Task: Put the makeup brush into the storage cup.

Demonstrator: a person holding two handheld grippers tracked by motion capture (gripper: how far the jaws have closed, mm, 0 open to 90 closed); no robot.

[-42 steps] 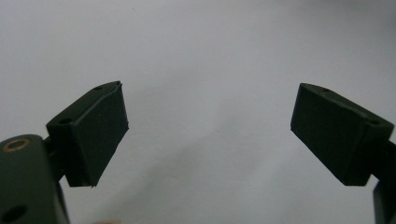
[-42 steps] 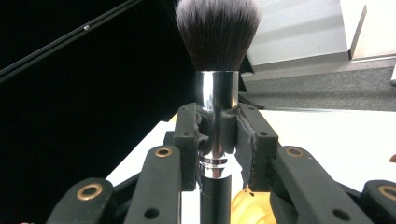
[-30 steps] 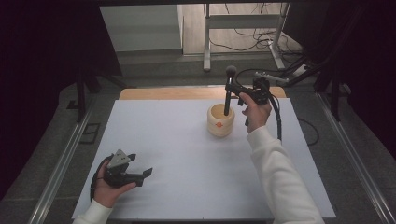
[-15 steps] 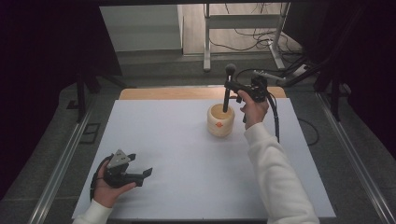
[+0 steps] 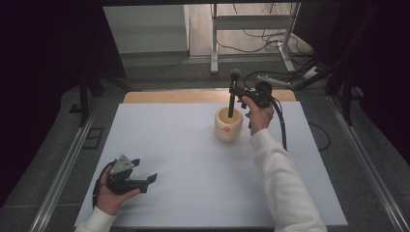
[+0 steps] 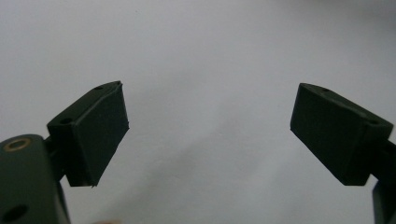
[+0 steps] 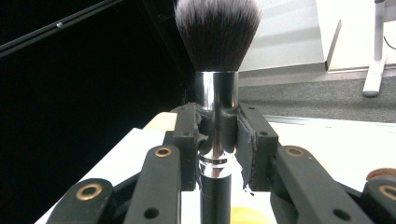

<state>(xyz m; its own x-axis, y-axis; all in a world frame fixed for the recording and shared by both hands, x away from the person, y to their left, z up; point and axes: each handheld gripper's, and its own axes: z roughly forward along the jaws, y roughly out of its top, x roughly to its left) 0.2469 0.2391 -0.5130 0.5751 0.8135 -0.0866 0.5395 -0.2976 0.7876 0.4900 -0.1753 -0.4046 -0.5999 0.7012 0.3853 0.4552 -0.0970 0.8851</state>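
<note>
The right tool [image 5: 237,92] was clamped tight on the shiny chrome ferrule of a makeup brush [image 5: 233,94] with a black handle and a dark, white-tipped tuft of bristles. In the right gripper view both pads pressed against the metal collar [image 7: 216,116], and the rubber facing there looked torn and ragged. The brush stood upright, bristles up, with the lower end of its handle down inside a pale, round wooden cup [image 5: 228,124] that sat on the white surface [image 5: 193,159] near its far edge. The left tool [image 5: 140,180] rested low at the near left corner of the surface, well apart from the cup, its jaws spread wide with nothing between them.

The main risk, as I judged it, lay in the grip itself. Polished metal against worn pads gave little friction, so the brush could have slid down or twisted if the hand tilted. A second risk was the cup: it looked light and stood free, with no tool steadying it. If the handle had been pushed sideways against the inner wall, or dragged against the rim on the way out, the cup could have tipped or skated toward the far edge. Letting go with the brush leaning could also have toppled both.
</note>
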